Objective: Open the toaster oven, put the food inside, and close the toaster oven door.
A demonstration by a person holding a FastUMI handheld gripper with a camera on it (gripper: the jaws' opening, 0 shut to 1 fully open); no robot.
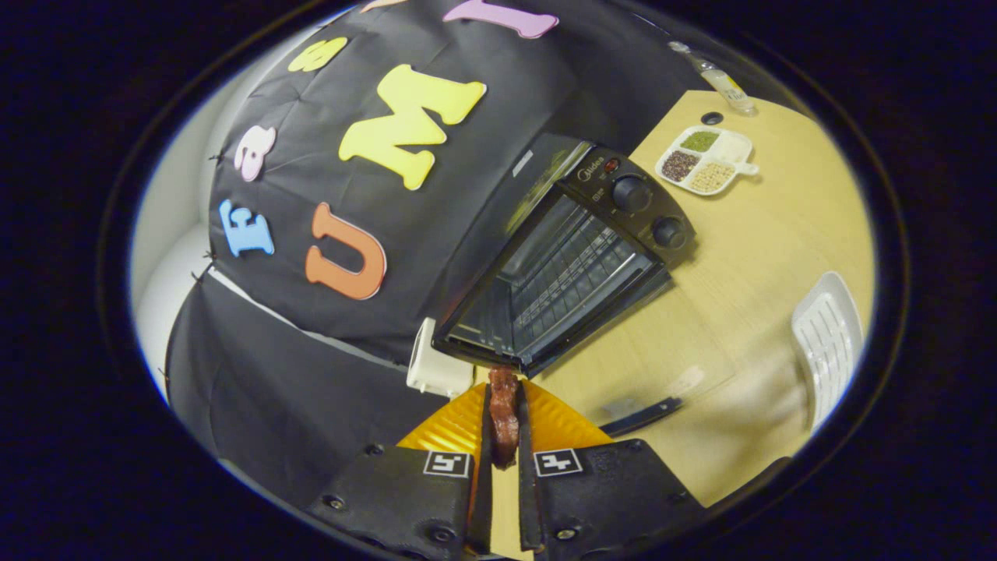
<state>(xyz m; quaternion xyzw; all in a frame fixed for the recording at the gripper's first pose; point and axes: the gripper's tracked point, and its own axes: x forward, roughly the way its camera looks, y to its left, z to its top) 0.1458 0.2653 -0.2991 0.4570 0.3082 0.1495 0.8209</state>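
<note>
The claw [505, 425] is clamped on a strip of reddish-brown food [504, 411], both fingers pressing its sides, so the piece projects forward toward the toaster oven [561, 257] just ahead at 12 o'clock. The oven's door hangs down, exposing the wire rack [572, 273]; the cavity mouth looks wide enough for entry, its lower lip the nearest edge, with the knife [640, 416] on the surface [748, 257] at 3 o'clock

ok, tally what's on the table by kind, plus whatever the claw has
Toaster oven, door open: 1
Divided dish of grains: 1
Bottle: 1
Knife: 1
White rack: 1
White box: 1
Food piece, pinched in the claw: 1
Total: 7
</note>
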